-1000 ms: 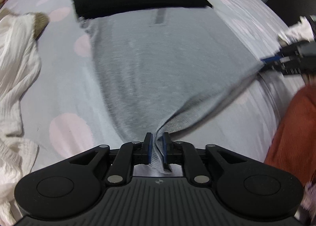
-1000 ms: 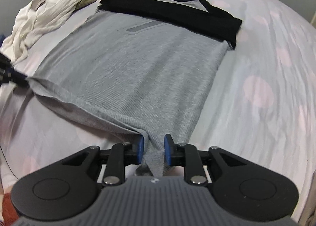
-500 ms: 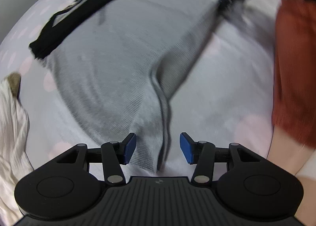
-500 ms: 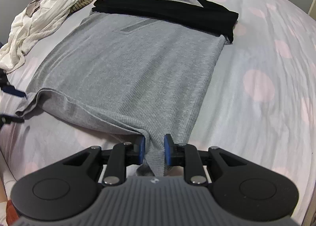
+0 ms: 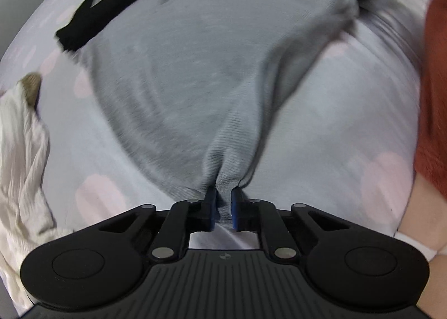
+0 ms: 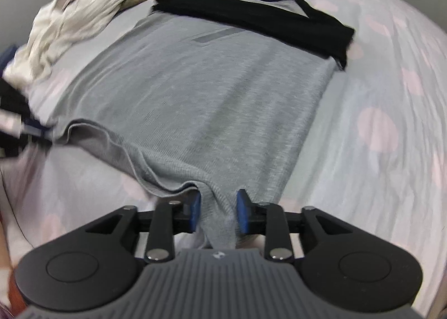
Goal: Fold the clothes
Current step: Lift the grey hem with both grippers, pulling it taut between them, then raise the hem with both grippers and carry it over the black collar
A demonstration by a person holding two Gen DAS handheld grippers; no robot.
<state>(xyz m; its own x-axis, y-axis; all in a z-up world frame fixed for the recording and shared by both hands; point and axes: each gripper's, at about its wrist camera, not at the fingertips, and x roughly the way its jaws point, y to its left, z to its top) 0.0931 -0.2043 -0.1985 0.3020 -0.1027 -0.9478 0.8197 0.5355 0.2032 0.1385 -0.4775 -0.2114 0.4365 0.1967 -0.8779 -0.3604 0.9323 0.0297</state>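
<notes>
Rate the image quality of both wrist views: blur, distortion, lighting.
Left wrist view: heavy motion smear over the grey shirt and the bedsheet; only the left tongs look sharp. Right wrist view: milder blur, strong fisheye curving, soft even light, no glare.

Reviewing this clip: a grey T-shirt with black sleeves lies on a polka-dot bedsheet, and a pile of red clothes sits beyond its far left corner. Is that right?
Not quite. The pile beyond the grey T-shirt on the polka-dot bedsheet is cream-white with an olive-brown piece, not red; the right wrist view shows it. The rest stands.
</notes>
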